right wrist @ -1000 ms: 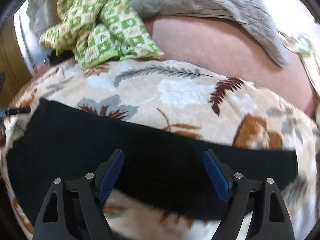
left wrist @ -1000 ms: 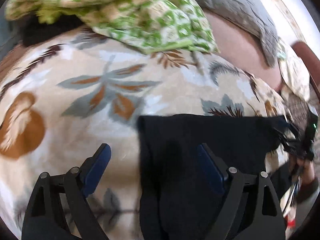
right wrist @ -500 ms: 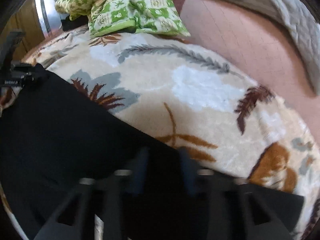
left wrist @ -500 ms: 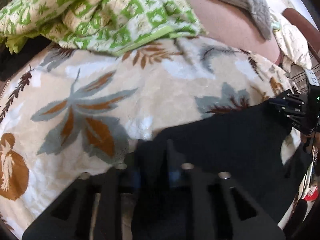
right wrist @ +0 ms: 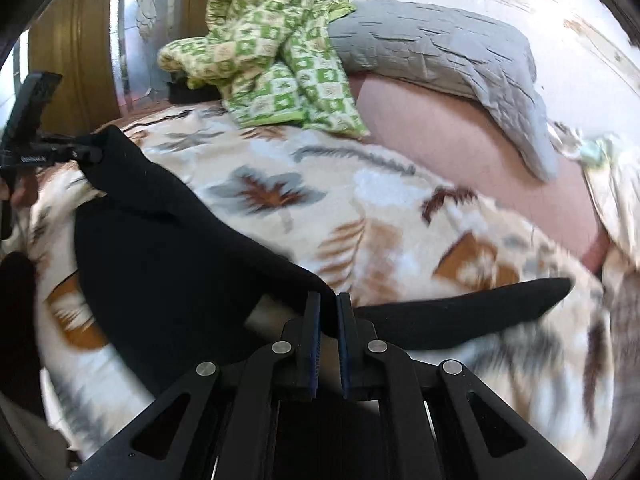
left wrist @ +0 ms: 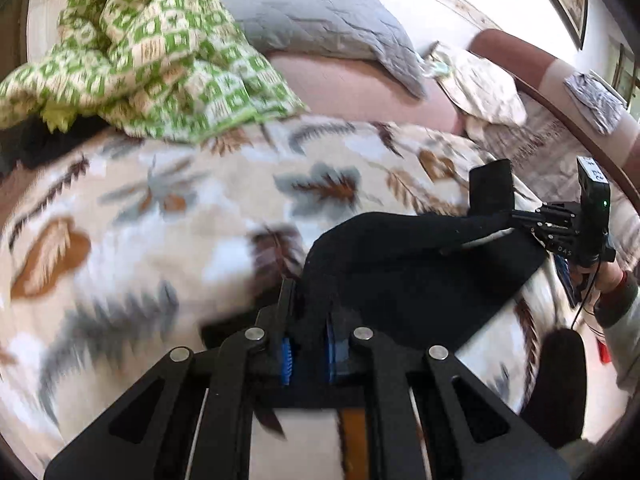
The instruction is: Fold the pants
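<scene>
The black pants (left wrist: 408, 276) lie on a leaf-patterned blanket (left wrist: 168, 216) on the bed. My left gripper (left wrist: 308, 320) is shut on one end of the pants' edge and lifts it off the blanket. My right gripper (right wrist: 328, 320) is shut on the other end of the pants (right wrist: 168, 256). The fabric hangs stretched between the two. The right gripper also shows at the right of the left wrist view (left wrist: 520, 216), and the left gripper shows at the far left of the right wrist view (right wrist: 86, 154). One part of the pants (right wrist: 480, 312) trails to the right on the blanket.
A green checked cloth (left wrist: 156, 60) is bunched at the back of the bed, next to a grey quilted pillow (left wrist: 320, 28). A pink sheet (right wrist: 460, 148) shows behind the blanket. A wooden headboard (left wrist: 560, 84) curves at the right.
Both grippers went from open over the flat pants to shut on the pants' edge, and they have lifted it up off the blanket.
</scene>
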A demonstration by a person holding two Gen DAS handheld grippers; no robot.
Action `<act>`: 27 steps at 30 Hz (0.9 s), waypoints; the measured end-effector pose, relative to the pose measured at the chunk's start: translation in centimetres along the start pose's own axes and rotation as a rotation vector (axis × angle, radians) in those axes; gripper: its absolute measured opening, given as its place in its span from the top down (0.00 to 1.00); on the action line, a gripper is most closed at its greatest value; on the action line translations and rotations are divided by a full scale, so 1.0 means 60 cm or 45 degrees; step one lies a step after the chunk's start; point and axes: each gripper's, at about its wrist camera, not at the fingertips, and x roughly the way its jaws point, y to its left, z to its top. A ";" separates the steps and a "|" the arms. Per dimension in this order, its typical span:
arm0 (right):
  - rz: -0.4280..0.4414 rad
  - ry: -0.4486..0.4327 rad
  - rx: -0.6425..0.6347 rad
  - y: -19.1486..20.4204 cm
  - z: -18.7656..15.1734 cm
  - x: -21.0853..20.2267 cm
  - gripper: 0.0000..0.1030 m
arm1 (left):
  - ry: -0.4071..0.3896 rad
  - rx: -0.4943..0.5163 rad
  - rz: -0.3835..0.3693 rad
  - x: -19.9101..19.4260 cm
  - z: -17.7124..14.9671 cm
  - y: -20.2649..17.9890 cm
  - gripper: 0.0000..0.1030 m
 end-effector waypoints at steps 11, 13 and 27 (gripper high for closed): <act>0.066 0.322 0.249 0.070 -0.115 0.024 0.90 | 0.147 -0.234 0.138 0.006 -0.091 0.025 0.41; 0.095 0.295 0.248 0.081 -0.116 0.006 0.74 | 0.113 -0.271 0.111 -0.016 -0.093 0.036 0.31; 0.393 0.027 0.056 0.265 0.002 0.015 0.38 | 0.103 -0.447 -0.008 -0.032 -0.101 0.079 0.23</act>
